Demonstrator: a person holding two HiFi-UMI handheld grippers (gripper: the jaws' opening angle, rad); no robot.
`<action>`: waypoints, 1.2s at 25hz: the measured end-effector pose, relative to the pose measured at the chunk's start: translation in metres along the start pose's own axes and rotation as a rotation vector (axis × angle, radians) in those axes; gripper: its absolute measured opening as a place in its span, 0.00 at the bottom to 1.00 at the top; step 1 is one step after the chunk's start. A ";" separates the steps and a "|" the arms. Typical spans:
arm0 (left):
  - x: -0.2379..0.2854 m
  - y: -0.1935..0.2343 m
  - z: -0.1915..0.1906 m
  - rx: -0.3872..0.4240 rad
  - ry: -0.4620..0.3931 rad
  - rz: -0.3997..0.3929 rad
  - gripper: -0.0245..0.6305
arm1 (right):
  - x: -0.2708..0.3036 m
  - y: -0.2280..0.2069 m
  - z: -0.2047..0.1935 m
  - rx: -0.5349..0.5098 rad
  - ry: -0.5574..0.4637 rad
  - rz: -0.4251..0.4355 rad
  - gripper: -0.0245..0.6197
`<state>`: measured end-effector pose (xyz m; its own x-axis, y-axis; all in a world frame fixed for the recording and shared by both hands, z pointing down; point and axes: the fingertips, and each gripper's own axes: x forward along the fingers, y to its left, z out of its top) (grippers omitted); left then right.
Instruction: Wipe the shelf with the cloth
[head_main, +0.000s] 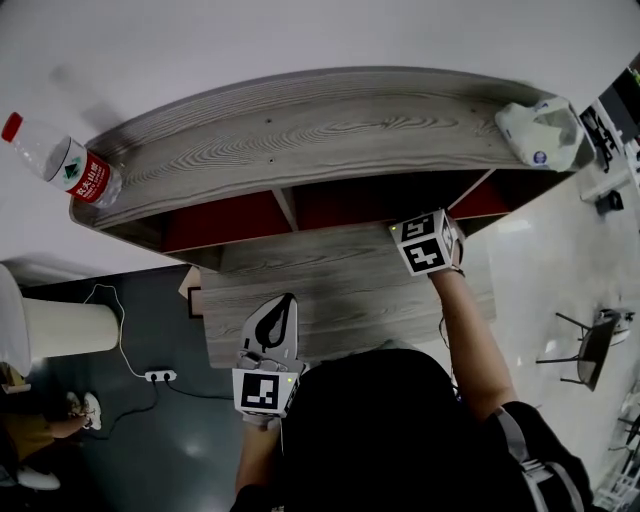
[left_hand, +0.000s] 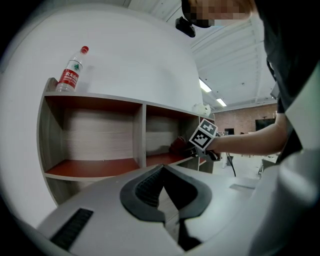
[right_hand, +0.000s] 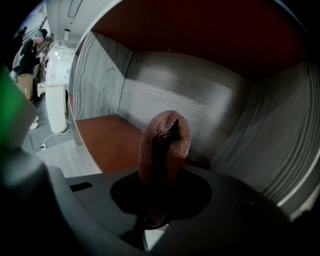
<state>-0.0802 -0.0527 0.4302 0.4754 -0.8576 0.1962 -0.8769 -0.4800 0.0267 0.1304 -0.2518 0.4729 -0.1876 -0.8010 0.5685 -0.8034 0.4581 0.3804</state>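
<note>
A brownish-red knitted cloth (right_hand: 165, 137) stands up between the jaws of my right gripper (right_hand: 159, 190), which is shut on it. That gripper (head_main: 425, 240) reaches into the right compartment of the wooden shelf (head_main: 300, 140), just above its red board (right_hand: 107, 137). In the left gripper view the cloth (left_hand: 177, 146) shows at the mouth of that compartment, beside the marker cube. My left gripper (head_main: 280, 312) hangs back in front of the shelf, jaws together and holding nothing (left_hand: 162, 192). It points at the left compartment's red board (left_hand: 95, 167).
A water bottle with a red label (head_main: 70, 165) lies on the shelf top at the left, a white plastic bag (head_main: 540, 130) at its right end. Below are a white bin (head_main: 65, 325), a power strip (head_main: 160, 376), and a chair (head_main: 590, 350) at the right.
</note>
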 end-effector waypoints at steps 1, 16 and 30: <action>0.000 0.000 -0.001 0.001 0.005 0.000 0.04 | 0.001 0.001 0.001 -0.006 -0.001 -0.002 0.12; -0.035 0.025 -0.010 -0.032 0.018 0.135 0.04 | 0.020 0.100 0.065 -0.184 -0.125 0.159 0.12; -0.058 0.032 -0.021 -0.053 0.036 0.216 0.04 | 0.016 0.166 0.095 -0.323 -0.232 0.222 0.12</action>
<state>-0.1372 -0.0145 0.4400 0.2737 -0.9320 0.2376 -0.9611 -0.2744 0.0311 -0.0595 -0.2254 0.4753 -0.4869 -0.7179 0.4975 -0.5190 0.6960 0.4963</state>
